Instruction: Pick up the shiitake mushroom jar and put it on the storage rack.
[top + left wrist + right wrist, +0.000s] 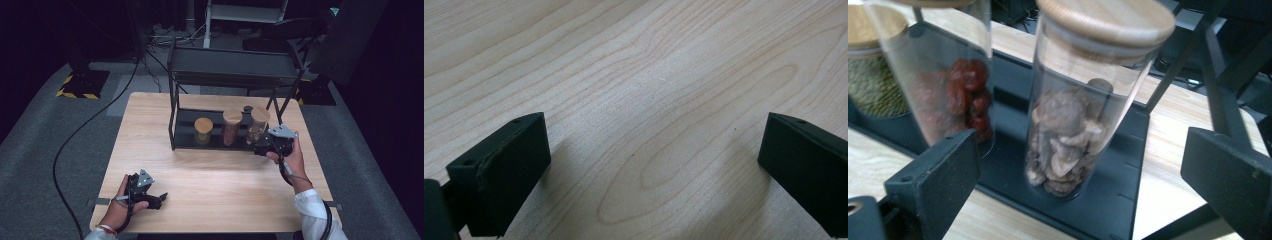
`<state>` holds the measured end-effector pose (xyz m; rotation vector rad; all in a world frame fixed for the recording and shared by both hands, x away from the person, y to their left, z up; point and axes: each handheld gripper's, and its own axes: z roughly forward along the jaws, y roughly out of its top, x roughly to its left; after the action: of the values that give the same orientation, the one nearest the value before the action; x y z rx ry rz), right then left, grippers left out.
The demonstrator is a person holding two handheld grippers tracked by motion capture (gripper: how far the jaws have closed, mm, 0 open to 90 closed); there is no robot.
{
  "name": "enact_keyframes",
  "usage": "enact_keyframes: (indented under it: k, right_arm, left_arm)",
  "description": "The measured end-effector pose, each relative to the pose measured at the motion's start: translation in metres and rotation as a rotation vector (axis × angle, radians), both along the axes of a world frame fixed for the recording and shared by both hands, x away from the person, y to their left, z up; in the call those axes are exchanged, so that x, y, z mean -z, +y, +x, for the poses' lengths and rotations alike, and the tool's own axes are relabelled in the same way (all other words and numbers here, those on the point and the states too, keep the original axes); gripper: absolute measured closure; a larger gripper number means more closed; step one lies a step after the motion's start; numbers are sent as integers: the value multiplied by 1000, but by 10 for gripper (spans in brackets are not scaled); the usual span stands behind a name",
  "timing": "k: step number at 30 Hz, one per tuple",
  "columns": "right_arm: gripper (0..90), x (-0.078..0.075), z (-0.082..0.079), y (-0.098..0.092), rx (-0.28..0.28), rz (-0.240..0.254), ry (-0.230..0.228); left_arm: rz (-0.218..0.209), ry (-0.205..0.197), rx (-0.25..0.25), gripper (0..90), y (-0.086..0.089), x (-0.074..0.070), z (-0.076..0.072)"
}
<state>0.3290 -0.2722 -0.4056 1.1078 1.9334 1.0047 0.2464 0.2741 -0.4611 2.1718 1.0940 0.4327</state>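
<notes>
Three glass jars with wooden lids stand in a row on the lower shelf of a black rack (pixel 232 67). The right jar (pixel 258 125) holds brown dried mushrooms (pixel 1068 130), the middle jar (pixel 232 127) red dried fruit (pixel 960 95), and the left jar (pixel 203 131) green grains (pixel 873 87). My right gripper (pixel 261 146) is at the shelf's front right, open wide, its jaws facing the mushroom jar (pixel 1083 115) without touching it. My left gripper (pixel 159 199) rests low over the table's near left corner, open, with bare wood between its jaws (pixel 651 135).
The wooden table (pixel 210 175) carries the rack at its far middle. The rack's slanted right leg (pixel 1223 95) rises just right of the mushroom jar. A small dark object (pixel 248 108) sits behind the jars. Cables lie on the floor to the left.
</notes>
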Motion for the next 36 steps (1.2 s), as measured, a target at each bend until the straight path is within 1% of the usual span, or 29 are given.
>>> enact_keyframes:
  k: [2, 3, 4, 9, 11, 14, 18, 23, 25, 27, 28, 29, 30, 31, 33, 35, 36]
  right_arm:
    - [26, 4, -3, -2, -17, -8, -6]
    - [26, 8, -6, -5, -35, -12, -14]
    - [26, 9, -7, -6, -47, -17, -12]
    - [26, 16, -12, -10, -71, -31, -18]
    - [26, 19, -16, -11, -80, -44, -29]
    - [26, 21, -18, -12, -86, -49, -26]
    - [26, 25, -24, -13, -95, -63, -34]
    - [26, 28, -27, -15, -107, -59, -33]
    - [26, 30, -29, -15, -113, -74, -34]
    - [26, 32, -30, -16, -120, -83, -27]
    - [26, 33, -31, -19, -133, -97, -15]
    - [26, 33, -31, -19, -133, -97, -15]
    - [26, 33, -31, -20, -142, -110, -9]
    - [26, 35, -33, -21, -154, -136, -6]
    - [26, 36, -34, -22, -160, -140, 0]
    - [26, 39, -37, -26, -173, -160, 10]
    - [26, 39, -37, -26, -173, -160, 10]
  left_arm:
    - [0, 0, 0, 0, 0, 0, 0]
    - [0, 0, 0, 0, 0, 0, 0]
    - [0, -1, 0, 0, 0, 0, 0]
    - [0, 0, 0, 0, 0, 0, 0]
    - [0, 0, 0, 0, 0, 0, 0]
    - [0, 0, 0, 0, 0, 0, 0]
    - [0, 0, 0, 0, 0, 0, 0]
    - [0, 0, 0, 0, 0, 0, 0]
    - [0, 0, 0, 0, 0, 0, 0]
    - [0, 0, 0, 0, 0, 0, 0]
    - [0, 0, 0, 0, 0, 0, 0]
    - [0, 0, 1, 0, 0, 0, 0]
    - [0, 0, 0, 0, 0, 0, 0]
    - [0, 0, 0, 0, 0, 0, 0]
    - [0, 0, 0, 0, 0, 0, 0]
    - [0, 0, 0, 0, 0, 0, 0]
    - [0, 0, 1, 0, 0, 0, 0]
